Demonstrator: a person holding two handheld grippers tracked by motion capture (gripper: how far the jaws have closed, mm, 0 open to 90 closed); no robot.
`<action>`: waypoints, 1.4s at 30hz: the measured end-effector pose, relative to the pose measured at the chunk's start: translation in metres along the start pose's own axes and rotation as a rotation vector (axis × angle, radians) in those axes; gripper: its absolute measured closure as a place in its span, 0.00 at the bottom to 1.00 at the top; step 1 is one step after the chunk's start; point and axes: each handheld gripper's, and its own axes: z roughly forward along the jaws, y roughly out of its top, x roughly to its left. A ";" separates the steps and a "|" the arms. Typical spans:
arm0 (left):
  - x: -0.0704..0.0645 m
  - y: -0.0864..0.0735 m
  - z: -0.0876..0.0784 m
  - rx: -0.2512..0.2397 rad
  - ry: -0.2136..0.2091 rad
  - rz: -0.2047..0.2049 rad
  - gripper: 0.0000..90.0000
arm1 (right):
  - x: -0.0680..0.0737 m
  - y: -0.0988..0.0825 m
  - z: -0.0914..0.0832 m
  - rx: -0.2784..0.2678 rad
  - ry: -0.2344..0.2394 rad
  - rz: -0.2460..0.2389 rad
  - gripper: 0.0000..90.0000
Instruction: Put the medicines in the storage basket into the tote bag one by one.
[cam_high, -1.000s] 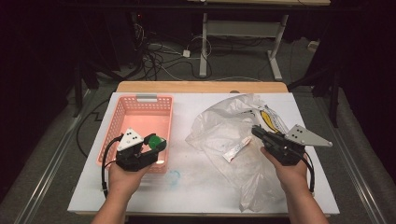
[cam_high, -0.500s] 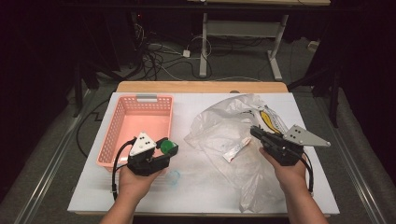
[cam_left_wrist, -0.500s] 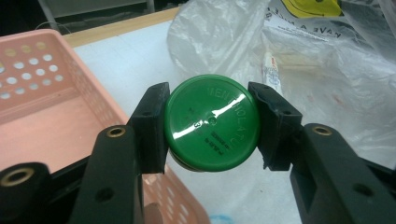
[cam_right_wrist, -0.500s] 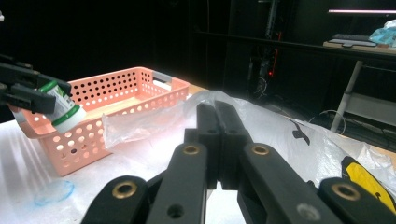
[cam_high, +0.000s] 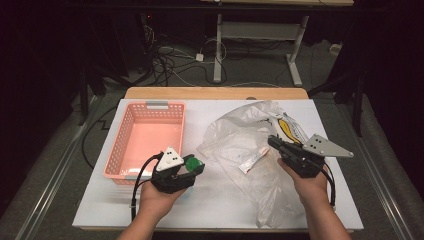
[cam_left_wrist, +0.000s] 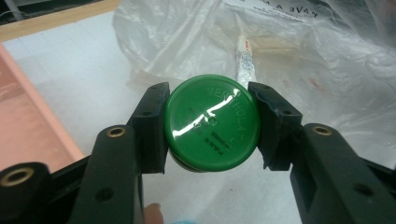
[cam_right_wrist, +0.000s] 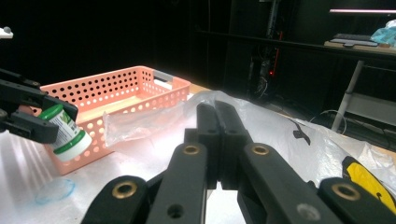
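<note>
Broadly, a white rectangular table (cam_high: 225, 210) is carrying everything, with a wooden strip along its far edge. On its left part a salmon-pink perforated plastic basket (cam_high: 125, 145) is sitting, and right of the middle a large crumpled clear plastic bag (cam_high: 235, 140) is lying spread out, printed with black lettering and a yellow patch near its far right side. A slim white tube with red print (cam_high: 252, 160) is lying on or inside that bag; which of the two is hard to tell.

The left gripper (cam_high: 191, 167) is hovering just beside the basket's near right corner, tilted, its black jaws pressing on both sides of a small white jar with a round green lid (cam_left_wrist: 211, 122). In the right gripper view the jar (cam_right_wrist: 65, 130) is hanging clear above the table, tipped over, in front of the basket wall.

The right gripper (cam_high: 274, 141) is resting over the bag's right part, its jaws standing fully closed against each other with nothing visible between them in the right gripper view (cam_right_wrist: 217, 121).
</note>
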 end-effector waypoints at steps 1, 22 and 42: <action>-0.001 0.000 0.002 0.004 -0.004 0.005 0.56 | 0.000 0.000 0.000 0.000 0.001 -0.004 1.00; -0.023 0.013 0.031 0.029 -0.037 0.049 0.56 | 0.002 0.000 0.002 0.002 0.007 0.000 1.00; -0.040 0.053 0.121 0.004 -0.026 0.101 0.56 | -0.001 0.004 0.002 -0.017 0.013 0.011 1.00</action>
